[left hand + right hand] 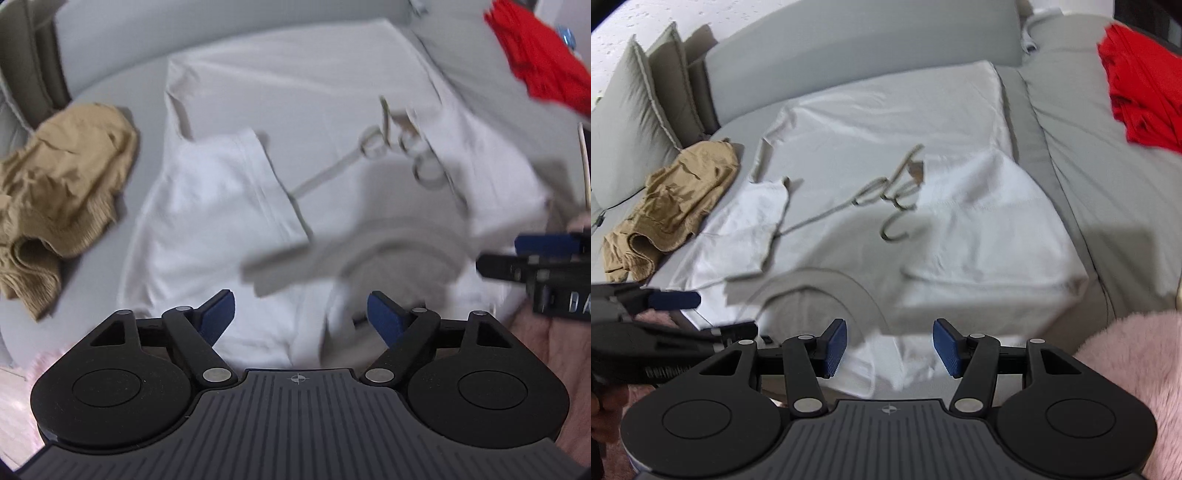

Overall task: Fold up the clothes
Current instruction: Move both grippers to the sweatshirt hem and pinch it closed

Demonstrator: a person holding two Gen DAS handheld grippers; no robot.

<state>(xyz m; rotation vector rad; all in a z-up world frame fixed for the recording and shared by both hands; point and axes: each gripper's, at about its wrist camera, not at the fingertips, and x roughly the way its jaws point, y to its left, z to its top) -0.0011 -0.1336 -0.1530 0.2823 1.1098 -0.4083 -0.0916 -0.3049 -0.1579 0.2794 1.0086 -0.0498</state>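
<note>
White T-shirt (871, 155) spread flat on grey sofa seat (1071, 147), centre of frame, both sleeves folded inward, collar toward bottom edge. Left gripper (301, 314) held above collar area, jaws spread wide, nothing gripped. Right gripper (890, 347) jaws seen partly apart over collar edge, cloth between pads, no pinch observed. Tan garment (668, 206) crumpled at left; red garment (1141, 96) at upper right.
</note>
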